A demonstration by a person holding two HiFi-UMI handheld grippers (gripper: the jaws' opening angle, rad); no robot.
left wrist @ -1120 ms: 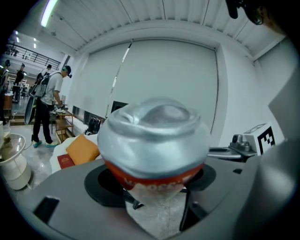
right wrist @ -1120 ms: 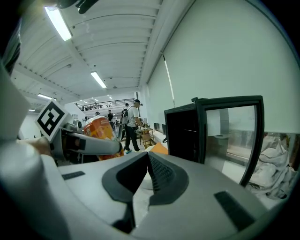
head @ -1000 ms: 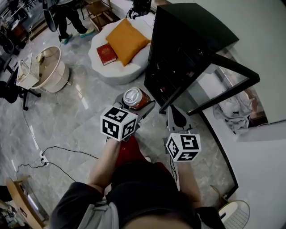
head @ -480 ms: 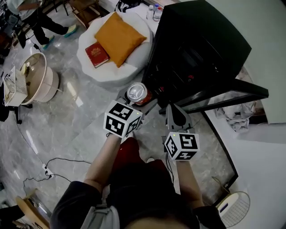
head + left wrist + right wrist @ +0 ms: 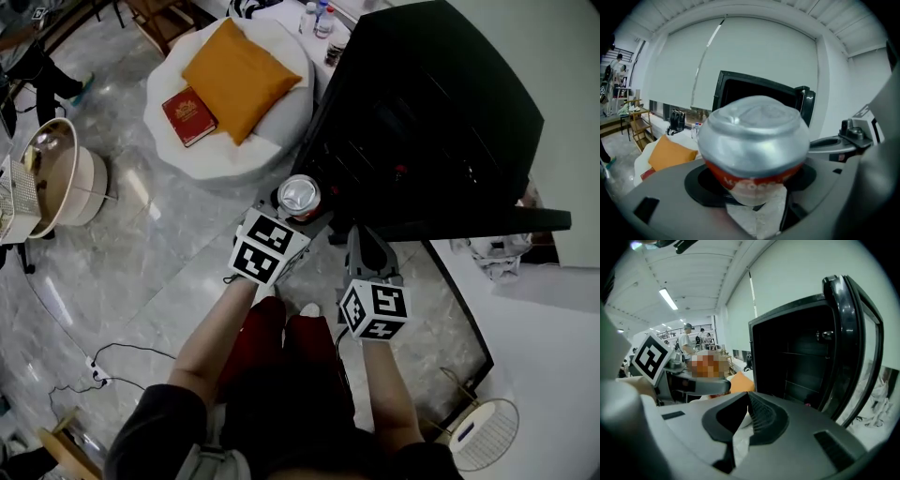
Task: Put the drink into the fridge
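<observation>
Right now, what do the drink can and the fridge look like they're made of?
The drink can looks like thin metal, probably aluminium: bare silver shoulder and rim, red printed coat below. The fridge has a smooth black casing, painted metal or plastic, I can't tell which. Its open door seems to hold a clear glass pane, since pale cloth shows through.

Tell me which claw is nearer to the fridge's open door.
Right. The right claw is close beside the fridge door; the left claw, gripping the can, is farther off to its left.
</observation>
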